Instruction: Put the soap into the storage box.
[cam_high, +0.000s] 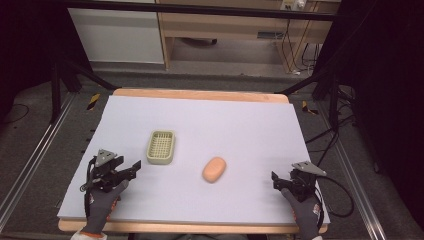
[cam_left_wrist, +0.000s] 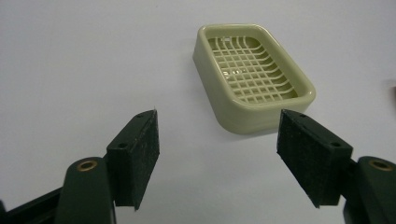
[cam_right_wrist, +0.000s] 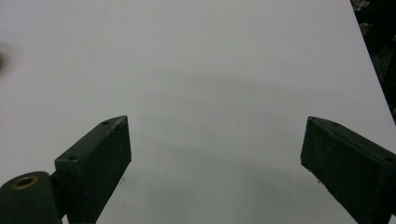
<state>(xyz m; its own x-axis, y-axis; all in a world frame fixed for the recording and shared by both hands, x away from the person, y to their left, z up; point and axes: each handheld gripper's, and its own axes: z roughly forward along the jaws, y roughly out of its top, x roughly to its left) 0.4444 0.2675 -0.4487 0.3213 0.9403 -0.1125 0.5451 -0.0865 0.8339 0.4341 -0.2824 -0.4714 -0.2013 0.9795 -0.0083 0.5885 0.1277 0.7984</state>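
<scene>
Black padded jaws of the left gripper stand spread wide with nothing between them, aimed at the pale green soap dish just ahead on the white table cover. Right gripper, likewise spread and empty, held low at the near right edge in a gloved hand. Orange soap bar lies between the two grippers, near the dish but apart from it.
</scene>
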